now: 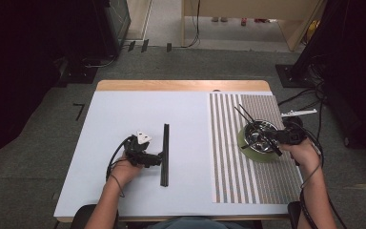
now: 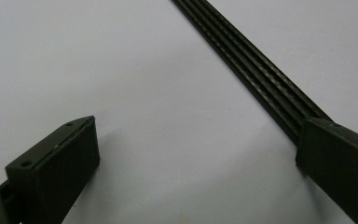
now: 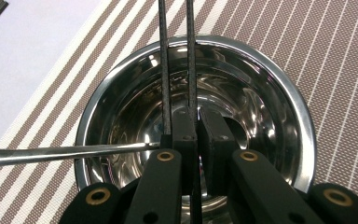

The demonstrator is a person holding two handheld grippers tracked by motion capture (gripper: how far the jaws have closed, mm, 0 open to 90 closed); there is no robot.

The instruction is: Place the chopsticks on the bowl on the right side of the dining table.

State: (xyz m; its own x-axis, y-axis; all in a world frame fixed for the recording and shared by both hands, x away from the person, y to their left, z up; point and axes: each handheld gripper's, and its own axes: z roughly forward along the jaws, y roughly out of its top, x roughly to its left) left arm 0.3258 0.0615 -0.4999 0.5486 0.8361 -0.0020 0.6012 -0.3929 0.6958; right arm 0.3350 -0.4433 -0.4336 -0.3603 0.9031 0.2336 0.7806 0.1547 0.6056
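Black jaws of the right gripper, poised over the steel bowl, clench a pair of chopsticks that jut beyond the bowl's far rim. Left of the bowl, the left gripper rests released, one jaw against a black strip.

Mirror-glossy polished metal inside the bowl, matt green outside. Coarse woven cloth, striped brown and white, for the placemat. Matt black, finely textured chopsticks. Ribbed, dull black plastic on the strip. Smooth matt pale table cover; light wood at the table edge.
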